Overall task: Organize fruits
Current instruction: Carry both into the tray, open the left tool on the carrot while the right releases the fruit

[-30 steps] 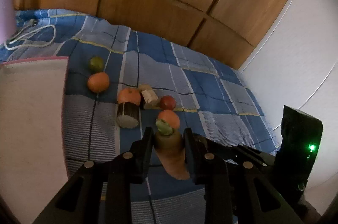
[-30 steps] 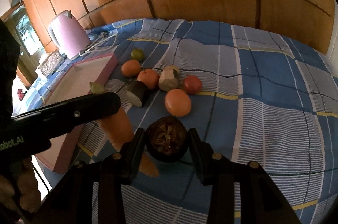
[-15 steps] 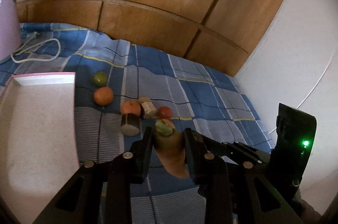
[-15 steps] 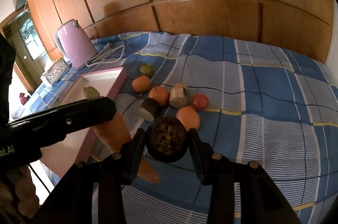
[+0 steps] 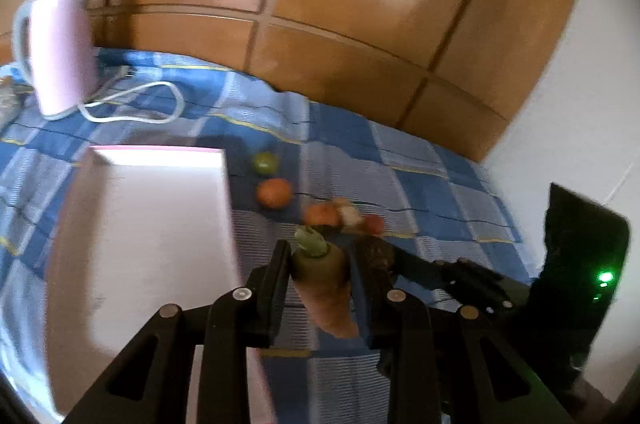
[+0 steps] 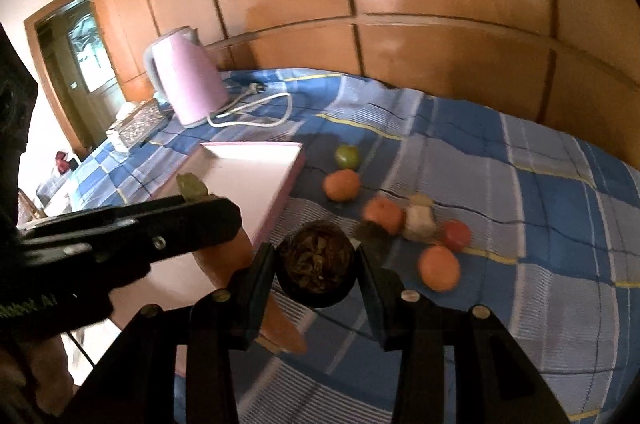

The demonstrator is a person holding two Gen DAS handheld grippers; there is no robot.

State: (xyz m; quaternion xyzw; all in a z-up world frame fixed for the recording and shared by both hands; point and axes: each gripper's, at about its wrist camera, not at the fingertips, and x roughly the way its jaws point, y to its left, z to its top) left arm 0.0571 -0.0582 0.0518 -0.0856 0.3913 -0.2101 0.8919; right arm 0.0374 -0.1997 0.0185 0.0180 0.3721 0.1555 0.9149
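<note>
We hold a carrot (image 5: 326, 288) clamped in the left hand-held gripper (image 5: 318, 264), its green stub up and its tip pointing down, above the near right edge of the pale pink tray (image 5: 152, 224). The right hand-held gripper (image 6: 316, 264) is closed on a dark round fruit with a cut, seedy face (image 6: 316, 262), just beside the carrot and over the blue checked bedspread (image 6: 520, 184). The tray's inside lies bare and wide open to our left; its far rim meets the cloth near a white cord (image 6: 256, 114) and a pink kettle (image 6: 186, 74). To the right of the tray a loose row of fruit rests on the bedspread: a green one (image 6: 347, 155), an orange one (image 6: 341, 184), another orange one (image 6: 384, 214) touching a pale cut piece (image 6: 418, 220), a small red one (image 6: 456, 234) and a larger orange one (image 6: 439, 267) nearest us. Wooden panelling (image 6: 400, 4) closes the far side. A silver box (image 6: 138, 122) sits beside the kettle.
</note>
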